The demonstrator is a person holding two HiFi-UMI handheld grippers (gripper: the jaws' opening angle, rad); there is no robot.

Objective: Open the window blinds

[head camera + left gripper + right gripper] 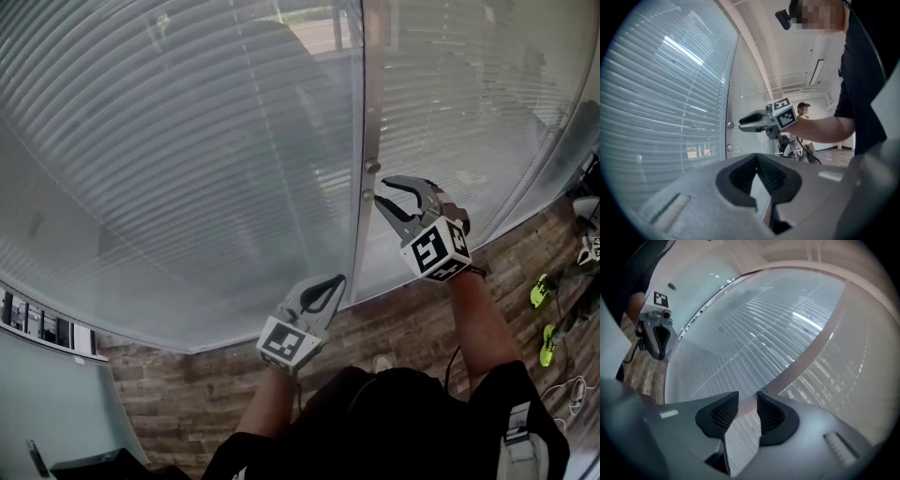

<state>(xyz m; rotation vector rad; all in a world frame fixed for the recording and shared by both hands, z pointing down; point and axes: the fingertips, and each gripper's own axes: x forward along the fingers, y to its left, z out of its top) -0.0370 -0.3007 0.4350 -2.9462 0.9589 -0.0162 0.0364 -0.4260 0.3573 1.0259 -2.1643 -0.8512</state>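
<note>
The window blinds hang behind glass with their slats nearly flat, and daylight shows between them; they also fill the left gripper view and the right gripper view. A vertical frame post splits the window and carries two small round knobs. My right gripper is open, its tips just right of the lower knob, and nothing sits between its pads. My left gripper hangs lower, near the bottom of the post, shut and empty.
A brick-patterned floor runs along the foot of the window. Yellow-green objects and cables lie at the right. A pale panel stands at the lower left. Another person is far back in the room.
</note>
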